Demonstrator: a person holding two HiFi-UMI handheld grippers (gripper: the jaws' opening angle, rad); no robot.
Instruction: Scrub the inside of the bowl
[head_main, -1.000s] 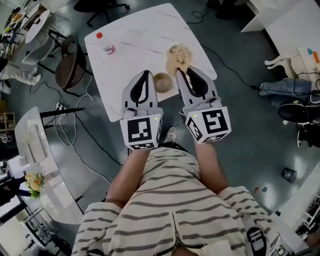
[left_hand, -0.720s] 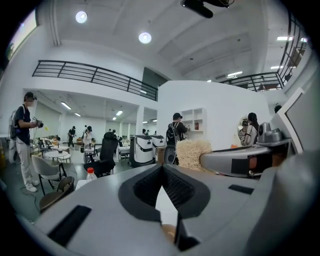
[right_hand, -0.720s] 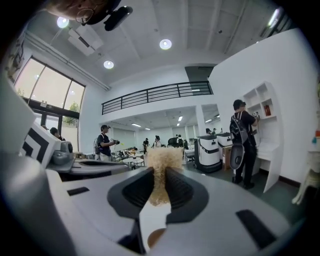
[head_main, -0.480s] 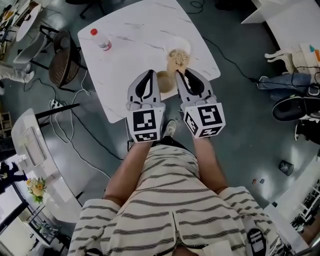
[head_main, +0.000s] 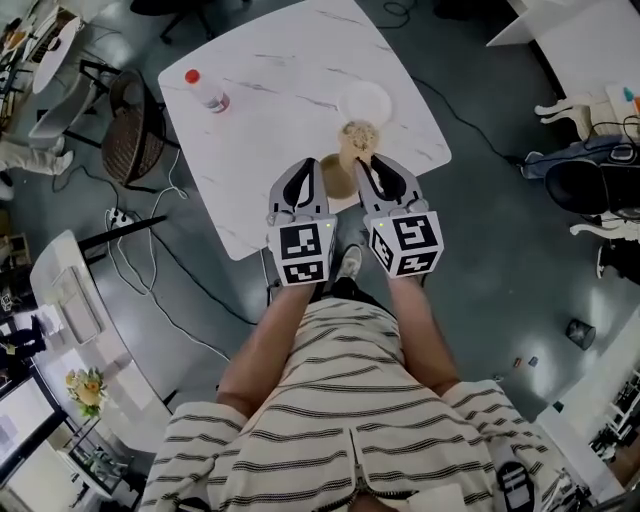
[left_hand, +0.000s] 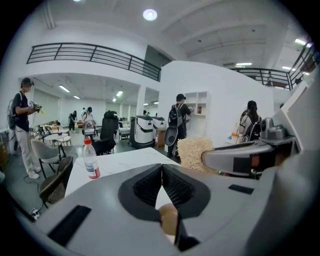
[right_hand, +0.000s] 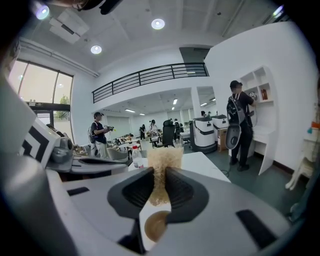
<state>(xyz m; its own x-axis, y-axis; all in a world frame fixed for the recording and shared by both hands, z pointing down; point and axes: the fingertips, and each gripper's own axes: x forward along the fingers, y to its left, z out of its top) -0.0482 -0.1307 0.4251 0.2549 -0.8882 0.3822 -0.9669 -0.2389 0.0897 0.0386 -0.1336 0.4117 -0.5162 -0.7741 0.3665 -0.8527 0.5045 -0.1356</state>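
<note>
The right gripper (head_main: 363, 160) is clenched on a beige, coarse-fibred scrubbing pad (head_main: 358, 138). In the right gripper view the two ribbed black pads of that gripper (right_hand: 160, 172) pinch the lower part of the pad (right_hand: 162, 160), which stands upright above them as a rough, blocky tuft. The left gripper (head_main: 308, 163) is closed on nothing; in its own view the ribbed jaws (left_hand: 162, 167) meet at their tips with only a thin seam between them.

The small, smooth, round brown bowl (head_main: 337, 180) sits on the white marble-veined square table (head_main: 270, 150), near its front edge, between the two grippers. Each gripper view shows its curved surface (left_hand: 169, 220) low down, beneath the jaws (right_hand: 155, 226). Beyond the scrubbing pad lies a white round dish (head_main: 365, 100). A clear plastic bottle with a red cap (head_main: 207, 92) lies near the table's far left corner, well apart from the bowl.
</note>
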